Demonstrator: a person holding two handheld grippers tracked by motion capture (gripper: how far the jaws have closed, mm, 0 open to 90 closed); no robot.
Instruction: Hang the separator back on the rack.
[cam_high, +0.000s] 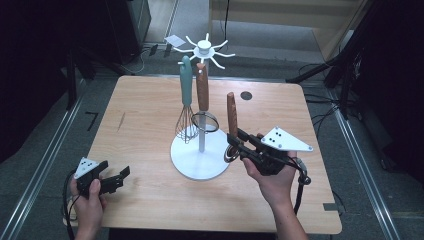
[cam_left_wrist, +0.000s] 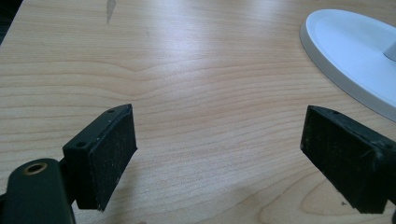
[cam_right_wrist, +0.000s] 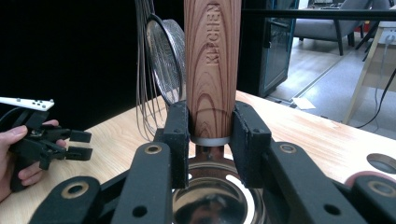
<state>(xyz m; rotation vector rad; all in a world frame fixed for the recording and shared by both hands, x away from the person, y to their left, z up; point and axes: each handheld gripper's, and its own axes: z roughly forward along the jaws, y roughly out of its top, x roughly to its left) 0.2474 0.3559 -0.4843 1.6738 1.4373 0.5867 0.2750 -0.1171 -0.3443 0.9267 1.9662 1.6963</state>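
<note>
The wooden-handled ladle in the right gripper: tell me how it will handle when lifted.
The ladle probably stays rigid. Its steel bowl hangs below the grip, so it may swing bowl-down. The right gripper pads press a smooth round handle, which might twist.

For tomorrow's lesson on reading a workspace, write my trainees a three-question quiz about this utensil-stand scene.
1. True or false: the right gripper is clamped on a wooden handle.
2. Which utensil hanging on the white stand has a teal handle: A strainer, B whisk, C ladle?
3. Fill in: the left gripper has ___ jaws, with only bare table between them.

Key: 1 true. 2 B, the whisk. 3 open.
</note>
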